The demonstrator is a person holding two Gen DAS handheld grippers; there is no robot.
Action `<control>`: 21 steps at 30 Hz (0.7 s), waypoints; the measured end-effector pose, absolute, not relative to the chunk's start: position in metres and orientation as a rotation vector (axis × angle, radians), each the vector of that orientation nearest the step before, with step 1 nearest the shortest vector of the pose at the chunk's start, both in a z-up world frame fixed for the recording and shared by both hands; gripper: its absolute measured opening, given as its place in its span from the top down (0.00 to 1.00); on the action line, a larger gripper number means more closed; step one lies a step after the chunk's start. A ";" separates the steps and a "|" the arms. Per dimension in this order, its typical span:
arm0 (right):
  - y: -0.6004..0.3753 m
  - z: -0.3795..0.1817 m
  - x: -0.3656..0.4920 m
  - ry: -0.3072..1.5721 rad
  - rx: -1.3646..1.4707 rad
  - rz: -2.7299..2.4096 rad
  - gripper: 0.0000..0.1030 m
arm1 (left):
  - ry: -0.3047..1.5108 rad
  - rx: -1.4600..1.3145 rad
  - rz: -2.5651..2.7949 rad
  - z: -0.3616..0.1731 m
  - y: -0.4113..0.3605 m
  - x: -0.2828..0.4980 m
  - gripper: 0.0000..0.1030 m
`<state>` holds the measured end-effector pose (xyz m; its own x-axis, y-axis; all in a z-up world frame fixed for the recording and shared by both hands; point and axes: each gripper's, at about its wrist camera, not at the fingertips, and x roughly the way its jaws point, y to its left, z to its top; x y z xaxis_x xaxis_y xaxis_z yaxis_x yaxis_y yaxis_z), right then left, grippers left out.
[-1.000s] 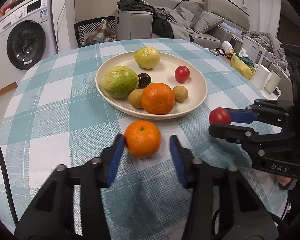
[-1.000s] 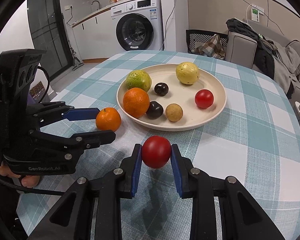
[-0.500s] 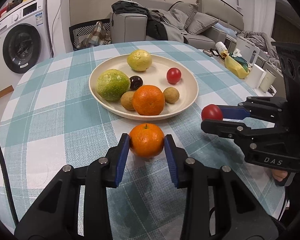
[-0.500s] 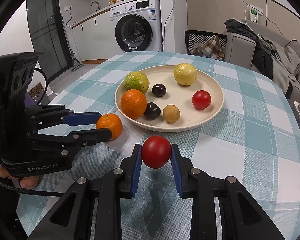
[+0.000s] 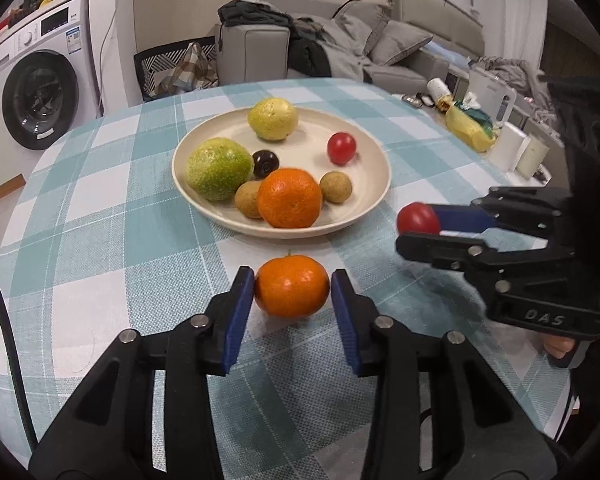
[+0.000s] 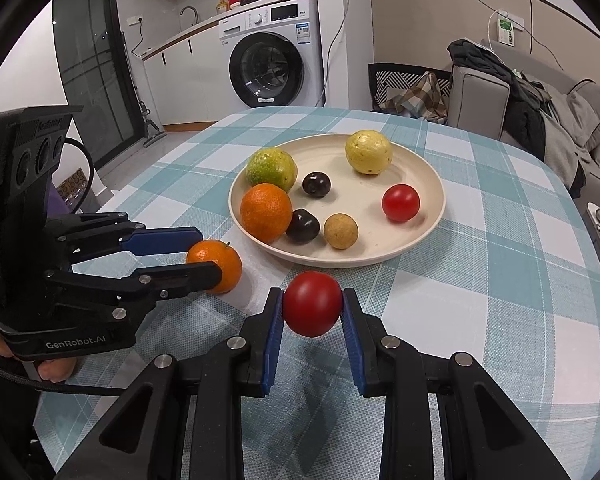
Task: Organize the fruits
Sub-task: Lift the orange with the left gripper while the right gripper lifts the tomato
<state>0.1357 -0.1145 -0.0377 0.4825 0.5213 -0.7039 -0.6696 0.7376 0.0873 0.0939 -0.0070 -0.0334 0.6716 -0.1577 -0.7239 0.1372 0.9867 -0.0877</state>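
Observation:
A small orange [image 5: 291, 286] rests on the checked tablecloth just in front of the cream plate [image 5: 308, 136]. My left gripper [image 5: 292, 280] straddles it; its jaws are opening, and the right pad stands a sliver off the peel. My right gripper [image 6: 312, 304] is shut on a red tomato [image 6: 312, 303], held slightly above the cloth near the plate's front rim. On the plate [image 6: 360, 192] lie a green fruit [image 6: 271, 170], a yellow fruit [image 6: 368, 151], a larger orange [image 6: 266, 211], a second tomato [image 6: 400, 202], two dark fruits and small brown ones. The right wrist view also shows the left gripper [image 6: 210, 254] at the small orange [image 6: 220, 260].
The round table's edge curves close on both sides. A washing machine [image 6: 272, 68] stands behind on the left, a chair and a grey sofa [image 5: 380, 48] with clothes at the back. Packets and white containers [image 5: 512, 148] crowd a surface to the right. A hand [image 6: 56, 368] grips the left tool.
The left jaws closed in on the small orange, gripped it half a second ago, and now stand slightly wider. The right gripper with its tomato has stayed put.

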 end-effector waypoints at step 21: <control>-0.124 -0.032 0.140 0.745 -0.168 0.718 0.71 | 0.730 -0.058 -0.149 -0.017 -0.003 0.091 0.64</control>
